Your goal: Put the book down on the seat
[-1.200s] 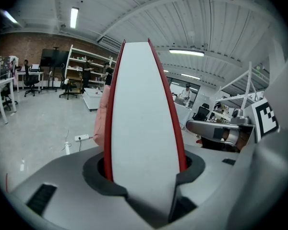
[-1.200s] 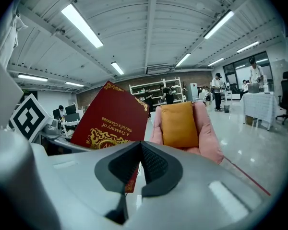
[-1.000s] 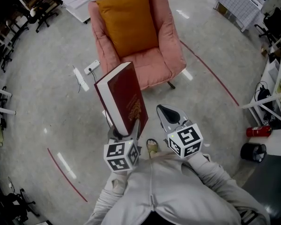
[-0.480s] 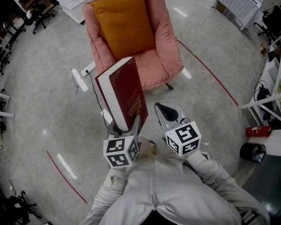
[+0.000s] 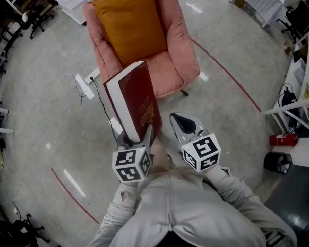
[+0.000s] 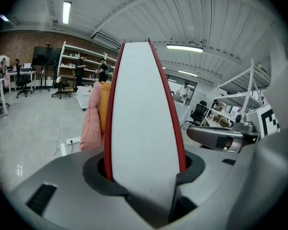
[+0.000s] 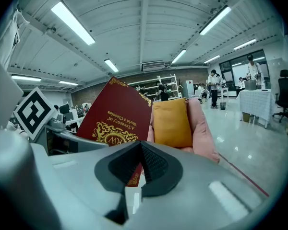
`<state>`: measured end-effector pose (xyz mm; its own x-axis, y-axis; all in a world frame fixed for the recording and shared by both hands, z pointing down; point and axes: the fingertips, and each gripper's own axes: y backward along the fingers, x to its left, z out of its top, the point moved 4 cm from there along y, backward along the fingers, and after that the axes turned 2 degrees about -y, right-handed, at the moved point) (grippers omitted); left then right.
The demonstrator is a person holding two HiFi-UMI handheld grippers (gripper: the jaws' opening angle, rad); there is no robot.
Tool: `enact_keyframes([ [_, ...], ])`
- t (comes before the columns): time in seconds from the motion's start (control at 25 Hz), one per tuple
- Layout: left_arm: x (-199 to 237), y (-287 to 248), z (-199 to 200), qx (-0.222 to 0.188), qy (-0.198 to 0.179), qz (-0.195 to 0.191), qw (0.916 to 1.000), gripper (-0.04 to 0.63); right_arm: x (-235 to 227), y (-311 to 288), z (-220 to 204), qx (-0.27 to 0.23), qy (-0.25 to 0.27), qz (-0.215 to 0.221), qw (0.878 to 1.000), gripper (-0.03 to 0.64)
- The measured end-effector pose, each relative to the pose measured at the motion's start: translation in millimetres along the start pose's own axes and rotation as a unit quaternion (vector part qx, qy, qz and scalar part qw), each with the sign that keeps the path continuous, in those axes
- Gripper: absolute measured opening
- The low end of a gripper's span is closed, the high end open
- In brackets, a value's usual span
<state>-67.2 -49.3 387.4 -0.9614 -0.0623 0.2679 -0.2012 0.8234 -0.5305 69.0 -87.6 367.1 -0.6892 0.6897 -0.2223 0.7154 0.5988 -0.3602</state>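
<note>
**Book.** The book [image 5: 136,99] is a thick hardback with a dark red cover and a white page block. It stands upright in the air, clamped at its lower end, over the floor [image 5: 46,117] just in front of the armchair [image 5: 181,40]. In the head view its upper corner overlaps the front left edge of the seat [image 5: 167,76]. The book does not rest on the seat. The cover with the gilt emblem faces the right side. In the left gripper view the page block faces the camera.

**Left claw.** The left claw [image 5: 137,137] grips the book. Its jaws stand apart by the thickness of the book, one against each cover.

**Right claw.** The right claw [image 5: 181,123] is just beside the book on its emblem side and does not touch it. In the right gripper view its jaws are closed together with nothing between them.

**Armchair.** The armchair is pink and padded. An orange cushion [image 5: 131,22] leans against its backrest. The seat surface in front of the cushion is bare.

**Surroundings.** A white power strip [image 5: 83,86] lies on the floor near the left front corner of the armchair. A red line [image 5: 226,76] runs across the floor to the right of the armchair. A red fire extinguisher [image 5: 284,139] lies at the right edge of the floor, well apart from the armchair.
</note>
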Motion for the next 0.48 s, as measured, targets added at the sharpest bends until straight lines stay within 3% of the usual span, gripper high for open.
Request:
enact_keyframes([
  [0.48, 33, -78, 12, 0.046, 0.012, -0.022, 0.9986, 0.249, -44, -65, 1, 0.028, -0.021, -0.030, 0.999, 0.000],
])
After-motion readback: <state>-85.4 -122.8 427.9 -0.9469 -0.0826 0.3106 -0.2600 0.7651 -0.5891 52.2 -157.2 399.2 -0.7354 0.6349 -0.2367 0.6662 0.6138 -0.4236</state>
